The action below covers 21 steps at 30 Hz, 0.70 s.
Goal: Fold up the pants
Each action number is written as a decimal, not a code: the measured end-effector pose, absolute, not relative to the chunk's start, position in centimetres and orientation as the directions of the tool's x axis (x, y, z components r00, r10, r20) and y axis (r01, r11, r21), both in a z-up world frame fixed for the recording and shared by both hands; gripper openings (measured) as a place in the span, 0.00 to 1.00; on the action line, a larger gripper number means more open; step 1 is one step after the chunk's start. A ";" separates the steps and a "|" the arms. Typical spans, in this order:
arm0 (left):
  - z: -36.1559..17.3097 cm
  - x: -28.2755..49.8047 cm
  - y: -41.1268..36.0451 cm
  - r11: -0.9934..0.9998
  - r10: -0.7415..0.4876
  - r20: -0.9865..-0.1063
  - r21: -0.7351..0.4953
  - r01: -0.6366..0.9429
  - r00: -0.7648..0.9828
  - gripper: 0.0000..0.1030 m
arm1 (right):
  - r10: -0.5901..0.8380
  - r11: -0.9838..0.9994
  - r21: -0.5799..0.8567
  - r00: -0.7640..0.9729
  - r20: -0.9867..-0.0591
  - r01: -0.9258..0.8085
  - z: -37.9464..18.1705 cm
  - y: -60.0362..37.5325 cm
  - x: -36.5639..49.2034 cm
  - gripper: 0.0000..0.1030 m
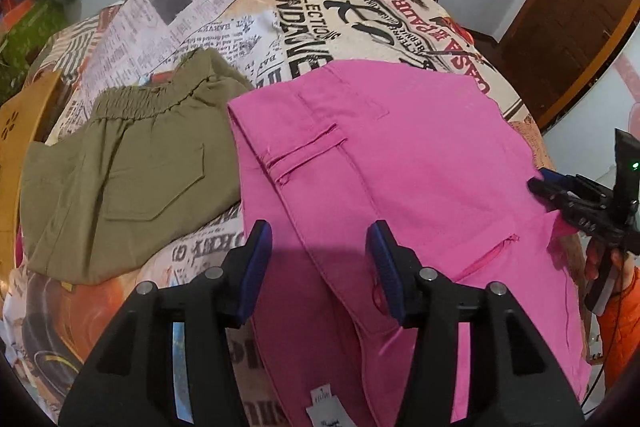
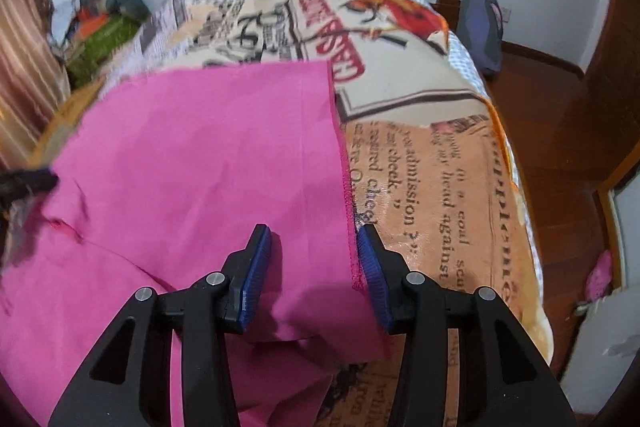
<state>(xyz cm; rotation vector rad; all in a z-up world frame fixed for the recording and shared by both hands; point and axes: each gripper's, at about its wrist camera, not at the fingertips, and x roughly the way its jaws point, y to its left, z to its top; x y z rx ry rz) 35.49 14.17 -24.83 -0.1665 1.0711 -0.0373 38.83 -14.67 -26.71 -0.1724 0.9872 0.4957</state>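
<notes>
Pink pants (image 1: 400,155) lie folded flat on a bed, their waistband and belt loop toward the left. My left gripper (image 1: 320,231) hovers just over the pink cloth near the waist; it is open and its blue pads grip nothing. In the right wrist view my right gripper (image 2: 314,233) is open too, straddling the stitched right edge of the pink pants (image 2: 208,155) without pinching it. The right gripper (image 1: 540,187) also shows at the pants' right edge in the left wrist view, and the left gripper's tip (image 2: 36,181) shows blurred at the far left of the right wrist view.
Folded olive pants (image 1: 120,183) lie to the left of the pink ones. A newspaper-print blanket (image 1: 304,7) covers the bed. A wooden door (image 1: 568,19) and a wooden floor (image 2: 560,131) are on the right. Cluttered items (image 1: 36,7) sit at the far left. An orange sleeve (image 1: 620,331) is at the right edge.
</notes>
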 end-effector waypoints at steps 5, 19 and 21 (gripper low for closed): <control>-25.0 36.3 13.7 0.992 -0.081 -0.865 -0.119 -0.046 0.495 0.31 | 0.305 0.889 0.065 0.479 -0.824 -0.454 -26.6 -15.9 38.8 0.09; -24.5 37.4 13.2 0.999 -0.048 -0.866 -0.049 0.011 0.498 0.20 | 0.319 0.906 0.111 0.488 -0.813 -0.408 -25.8 -17.0 38.0 0.09; -24.0 37.1 13.7 0.997 -0.066 -0.868 -0.070 0.009 0.493 0.28 | 0.347 0.900 0.143 0.477 -0.808 -0.412 -25.1 -17.3 38.2 0.12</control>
